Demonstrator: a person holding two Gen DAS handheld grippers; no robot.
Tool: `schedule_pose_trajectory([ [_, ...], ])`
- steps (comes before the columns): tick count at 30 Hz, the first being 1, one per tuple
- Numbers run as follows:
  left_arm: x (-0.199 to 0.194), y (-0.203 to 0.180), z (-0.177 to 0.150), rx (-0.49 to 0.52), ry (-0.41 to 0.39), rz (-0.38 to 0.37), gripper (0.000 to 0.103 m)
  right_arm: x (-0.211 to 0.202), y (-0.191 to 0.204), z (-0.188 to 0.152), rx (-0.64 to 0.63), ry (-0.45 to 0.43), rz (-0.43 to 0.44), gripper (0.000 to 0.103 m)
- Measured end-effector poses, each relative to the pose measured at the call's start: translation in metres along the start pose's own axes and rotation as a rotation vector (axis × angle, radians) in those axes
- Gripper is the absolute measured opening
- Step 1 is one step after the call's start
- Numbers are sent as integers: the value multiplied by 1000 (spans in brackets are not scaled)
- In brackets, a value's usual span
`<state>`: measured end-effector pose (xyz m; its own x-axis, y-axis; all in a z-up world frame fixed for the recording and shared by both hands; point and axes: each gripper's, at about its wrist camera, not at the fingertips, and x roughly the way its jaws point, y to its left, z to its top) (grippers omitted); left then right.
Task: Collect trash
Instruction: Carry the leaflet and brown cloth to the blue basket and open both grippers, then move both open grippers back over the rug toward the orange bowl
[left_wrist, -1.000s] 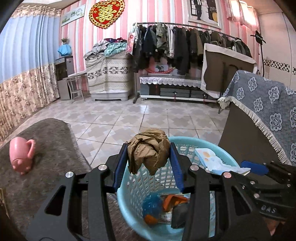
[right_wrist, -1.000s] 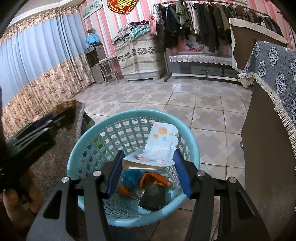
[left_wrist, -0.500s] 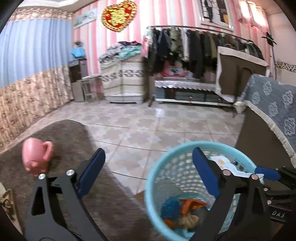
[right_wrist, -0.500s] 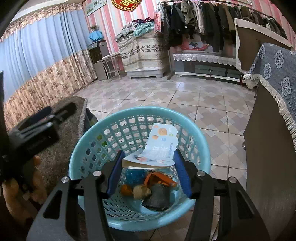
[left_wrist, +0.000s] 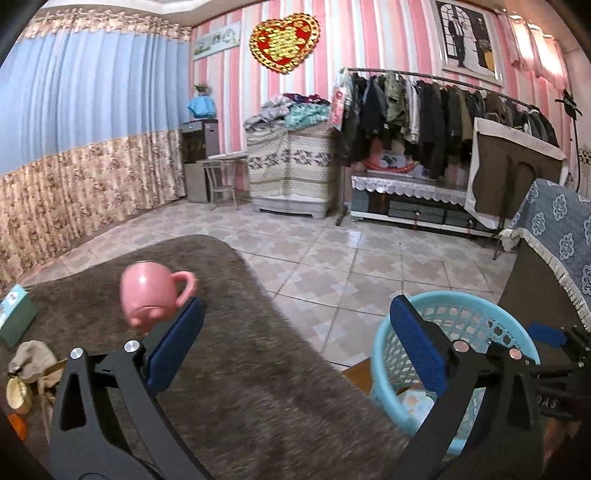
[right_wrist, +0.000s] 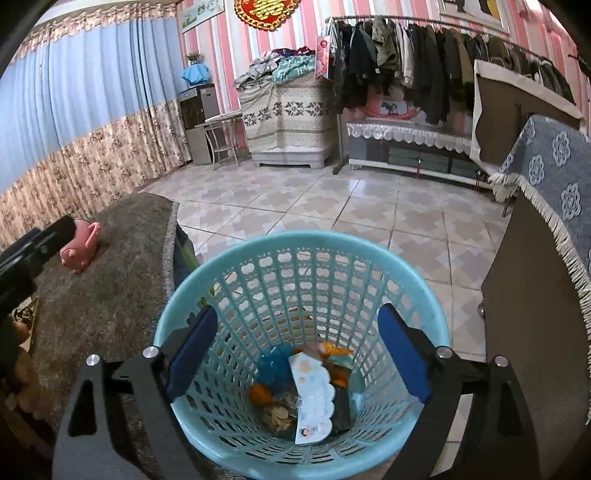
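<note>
A light blue plastic basket (right_wrist: 295, 240) stands on the tiled floor beside a brown shaggy surface (left_wrist: 258, 369). In it lie a white leaflet (right_wrist: 314, 398), a crumpled brown paper (right_wrist: 277, 415), orange wrappers (right_wrist: 332, 350) and a blue scrap (right_wrist: 273, 363). My right gripper (right_wrist: 297, 352) hovers over the basket, its jaws opening, nothing between them. My left gripper (left_wrist: 295, 347) hangs above the brown surface left of the basket (left_wrist: 454, 302), jaws opening wide and empty. More crumpled brown paper (left_wrist: 33, 358) lies at the lower left of the left wrist view.
A pink mug (left_wrist: 147, 291) lies tipped on the brown surface, with a green box (left_wrist: 14, 314) and a gold item (left_wrist: 16, 391) further left. A dark cabinet under a blue patterned cloth (right_wrist: 554, 177) stands right of the basket. Tiled floor (right_wrist: 295, 195) stretches to a clothes rack (left_wrist: 424, 103).
The left gripper let go of the crumpled brown paper, which now lies in the basket, and swung left over the brown surface. The right gripper opened and its white leaflet dropped into the basket.
</note>
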<state>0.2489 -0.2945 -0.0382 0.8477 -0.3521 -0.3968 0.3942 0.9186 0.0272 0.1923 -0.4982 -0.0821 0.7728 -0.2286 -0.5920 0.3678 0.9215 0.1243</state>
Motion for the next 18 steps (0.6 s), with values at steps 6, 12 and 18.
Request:
schedule_pose_trajectory([
  [6,-28,32,0,-49,-11,50,98,-17,20,3,-47,-59,0,95],
  [12,-58,61,-6,-75,-31,131,98,-36,42,5,-58,-118,41,96],
  [18,-87,95,-15,-114,-36,200,98,-54,78,0,-94,-171,108,96],
])
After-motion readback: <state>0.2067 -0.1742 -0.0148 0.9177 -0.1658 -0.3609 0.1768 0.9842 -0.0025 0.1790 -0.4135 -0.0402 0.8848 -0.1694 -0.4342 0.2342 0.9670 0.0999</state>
